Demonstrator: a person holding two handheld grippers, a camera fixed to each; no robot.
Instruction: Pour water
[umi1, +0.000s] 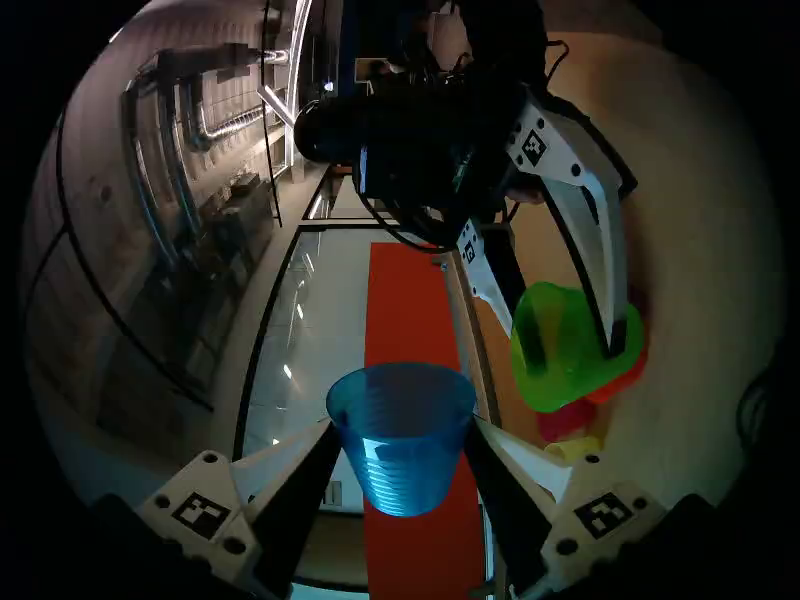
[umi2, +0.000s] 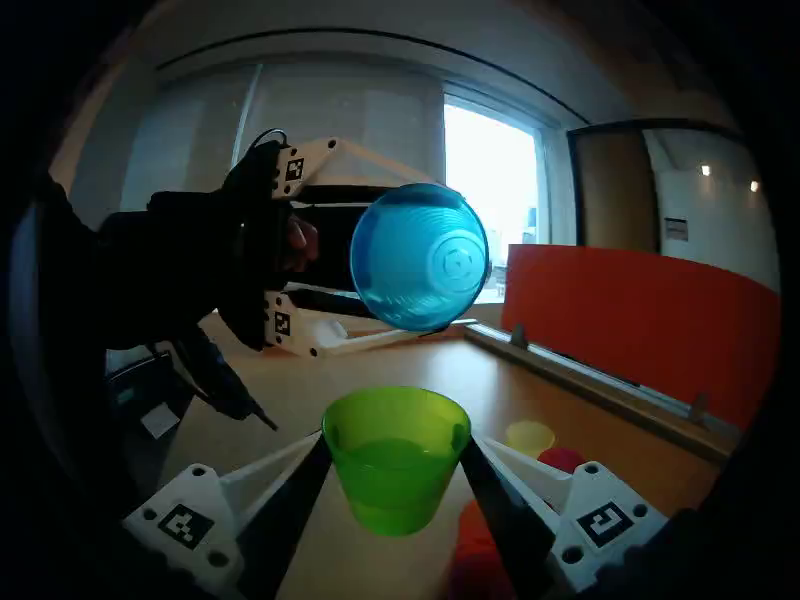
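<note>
Came out dim and murky in the left gripper view, with small glints on the glass pane (umi1: 285, 340) and a pale highlight on the translucent blue cup (umi1: 402, 450). Took daylight in the right gripper view from a blown-out window (umi2: 490, 190), leaving the left hand (umi2: 245, 250) nearly in silhouette, glowing through the green cup (umi2: 395, 470) and laying a soft sheen on the tabletop (umi2: 330, 375). Bent straight lines into curves toward the edges of both views, darkening and softening there, sharp at the centre.
</note>
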